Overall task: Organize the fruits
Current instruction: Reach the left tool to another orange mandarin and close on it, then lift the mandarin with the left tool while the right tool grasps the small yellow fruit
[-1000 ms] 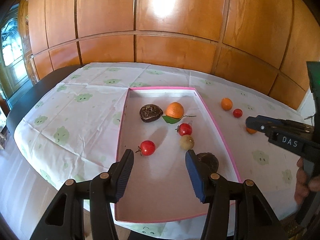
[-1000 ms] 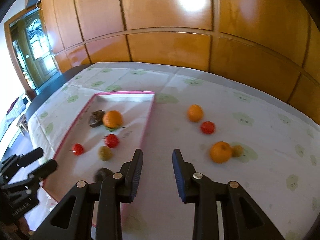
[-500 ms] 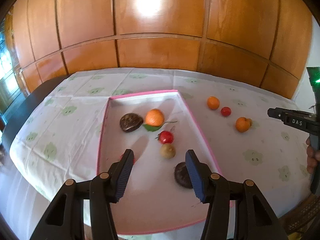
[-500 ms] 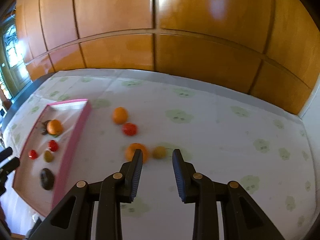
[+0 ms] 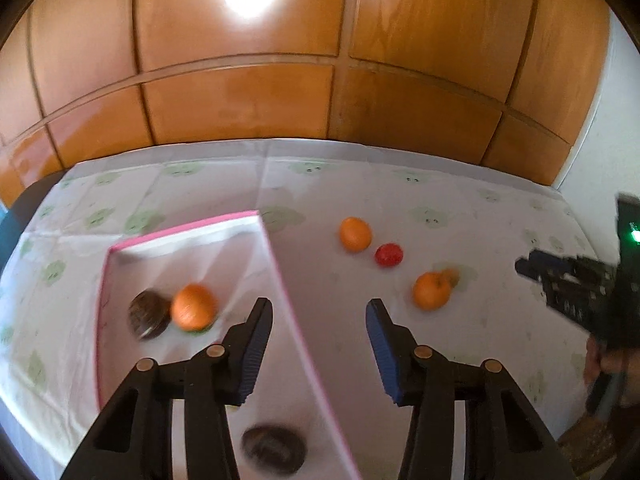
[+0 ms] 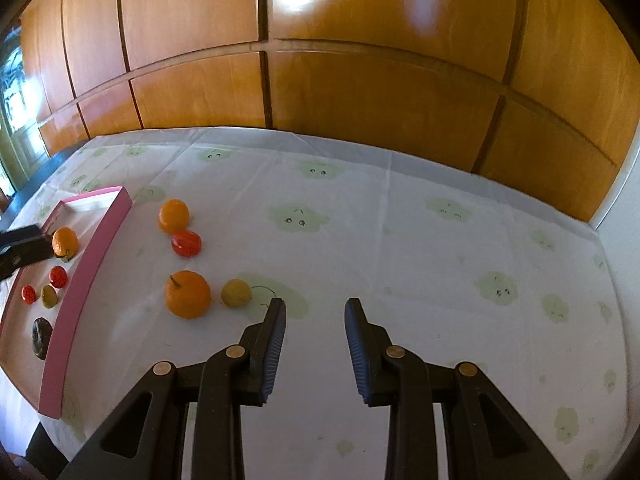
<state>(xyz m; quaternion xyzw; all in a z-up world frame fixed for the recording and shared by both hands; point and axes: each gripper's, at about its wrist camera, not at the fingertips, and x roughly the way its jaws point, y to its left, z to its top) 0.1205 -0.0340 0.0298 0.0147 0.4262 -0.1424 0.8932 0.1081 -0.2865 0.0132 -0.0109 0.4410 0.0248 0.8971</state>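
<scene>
Four fruits lie loose on the cloud-printed tablecloth [image 6: 400,248] outside the pink-rimmed tray [image 6: 86,280], the landmark here: a small orange [image 6: 174,216] nearest the tray's far corner, a red fruit [image 6: 186,243] touching it on the near side, a larger stemmed orange [image 6: 188,294] closer to the camera, and a yellow-green fruit [image 6: 236,293] just beside that one, on the side away from the tray. Inside the tray sit an orange with a leaf [image 6: 65,241], two small red fruits [image 6: 58,277], an olive-coloured fruit [image 6: 49,296] and two dark brown wrinkled fruits, one [image 5: 149,315] beside the orange and one [image 6: 41,337] near the tray's front edge.

The left gripper [image 5: 319,350] hangs over the tray's right rim, its blue-padded jaws closing on nothing; this view is blurred. The right gripper [image 6: 315,350] hovers over bare cloth well to the right of the tray, past the loose fruits, its jaws a little apart and empty. A hand [image 5: 608,364] on the right gripper's handle shows at the edge of the left view. Wooden wall panels [image 6: 360,60] rise behind the table.
</scene>
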